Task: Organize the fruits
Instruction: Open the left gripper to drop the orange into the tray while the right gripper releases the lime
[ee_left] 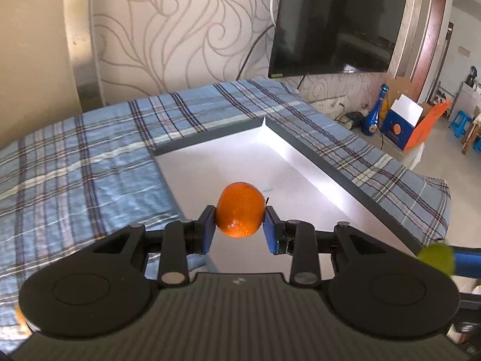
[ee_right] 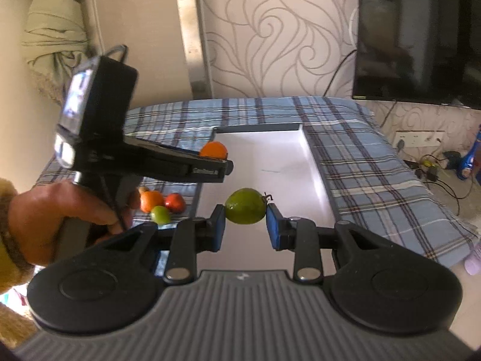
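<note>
My left gripper (ee_left: pixel 240 221) is shut on an orange mandarin (ee_left: pixel 239 209) and holds it in the air over the white tray (ee_left: pixel 300 198). In the right wrist view that same mandarin (ee_right: pixel 214 149) shows above the left gripper's black body, over the tray's left part. My right gripper (ee_right: pixel 245 217) is shut on a green fruit (ee_right: pixel 245 206) above the white tray (ee_right: pixel 270 150). The green fruit (ee_left: pixel 436 256) also appears blurred at the right edge of the left wrist view. Three loose fruits lie on the cloth left of the tray: an orange one (ee_right: pixel 151 201), a red one (ee_right: pixel 175 202) and a small green one (ee_right: pixel 160 215).
The tray has dark raised walls (ee_left: pixel 345 168) and lies on a blue plaid cloth (ee_left: pixel 90 162) over the table. A hand (ee_right: pixel 60 219) grips the left tool's handle. A television (ee_left: pixel 336 21) hangs on the patterned wall; boxes and a blue bottle (ee_left: pixel 374 114) stand on the floor at right.
</note>
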A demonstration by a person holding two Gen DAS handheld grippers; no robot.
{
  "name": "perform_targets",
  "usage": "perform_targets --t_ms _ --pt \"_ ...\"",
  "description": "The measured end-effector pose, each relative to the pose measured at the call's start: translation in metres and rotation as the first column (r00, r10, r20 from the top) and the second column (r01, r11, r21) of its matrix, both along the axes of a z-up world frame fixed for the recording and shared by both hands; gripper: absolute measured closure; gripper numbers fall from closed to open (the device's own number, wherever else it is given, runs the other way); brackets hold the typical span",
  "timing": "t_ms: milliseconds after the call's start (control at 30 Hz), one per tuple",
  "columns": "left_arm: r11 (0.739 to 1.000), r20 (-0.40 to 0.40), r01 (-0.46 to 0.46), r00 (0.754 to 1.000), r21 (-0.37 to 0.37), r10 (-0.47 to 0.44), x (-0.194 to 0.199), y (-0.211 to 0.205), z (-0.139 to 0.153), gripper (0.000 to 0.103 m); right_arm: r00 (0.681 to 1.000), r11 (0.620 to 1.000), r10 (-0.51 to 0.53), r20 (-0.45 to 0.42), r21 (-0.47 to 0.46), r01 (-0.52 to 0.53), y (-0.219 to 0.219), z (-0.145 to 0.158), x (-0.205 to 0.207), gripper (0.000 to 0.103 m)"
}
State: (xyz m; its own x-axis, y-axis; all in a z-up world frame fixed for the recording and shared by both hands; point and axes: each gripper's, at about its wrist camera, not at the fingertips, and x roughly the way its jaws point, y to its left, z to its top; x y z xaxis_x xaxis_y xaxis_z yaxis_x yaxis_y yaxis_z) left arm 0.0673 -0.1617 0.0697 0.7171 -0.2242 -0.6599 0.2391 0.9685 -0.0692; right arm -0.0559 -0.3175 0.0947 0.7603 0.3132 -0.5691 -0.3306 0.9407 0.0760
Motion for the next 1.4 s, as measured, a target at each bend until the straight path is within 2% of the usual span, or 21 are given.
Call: perform_targets --t_ms 333,400,467,533,800,1167,1400 --pt "0.997 -0.020 0.052 0.998 0.053 -0.051 0.022 -0.026 -0.018 0.062 0.999 0.998 -0.054 -0.005 -0.013 0.054 -0.010 -0.001 0.002 0.071" --pt "0.996 -0.015 0.058 0.998 0.066 -0.057 0.022 -0.029 -0.018 0.055 0.998 0.998 -0.056 -0.010 -0.015 0.056 -0.009 -0.003 0.003 0.071" --pt "0.996 0.007 0.059 0.998 0.067 -0.060 0.019 -0.030 -0.016 0.037 0.998 0.998 -0.061 -0.016 -0.015 0.060 -0.010 -0.004 0.003 0.071" --pt "0.996 0.025 0.060 0.998 0.066 -0.061 0.017 -0.031 -0.012 0.031 0.998 0.998 -0.066 -0.024 -0.010 0.065 -0.011 -0.006 0.006 0.071" --pt "0.999 0.043 0.029 0.999 0.038 -0.031 0.005 -0.018 0.004 0.031 0.996 0.998 -0.066 -0.063 0.007 0.066 -0.013 -0.016 0.018 0.071" --pt "0.992 0.033 -0.128 0.991 0.018 0.127 -0.045 0.038 0.021 0.031 0.992 0.999 -0.035 -0.122 -0.001 0.035 -0.003 -0.037 0.048 0.070" --pt "0.977 0.046 -0.204 0.978 0.055 0.202 -0.083 0.064 0.019 0.031 0.990 1.000 -0.019 -0.140 -0.012 0.018 0.004 -0.049 0.063 0.070"
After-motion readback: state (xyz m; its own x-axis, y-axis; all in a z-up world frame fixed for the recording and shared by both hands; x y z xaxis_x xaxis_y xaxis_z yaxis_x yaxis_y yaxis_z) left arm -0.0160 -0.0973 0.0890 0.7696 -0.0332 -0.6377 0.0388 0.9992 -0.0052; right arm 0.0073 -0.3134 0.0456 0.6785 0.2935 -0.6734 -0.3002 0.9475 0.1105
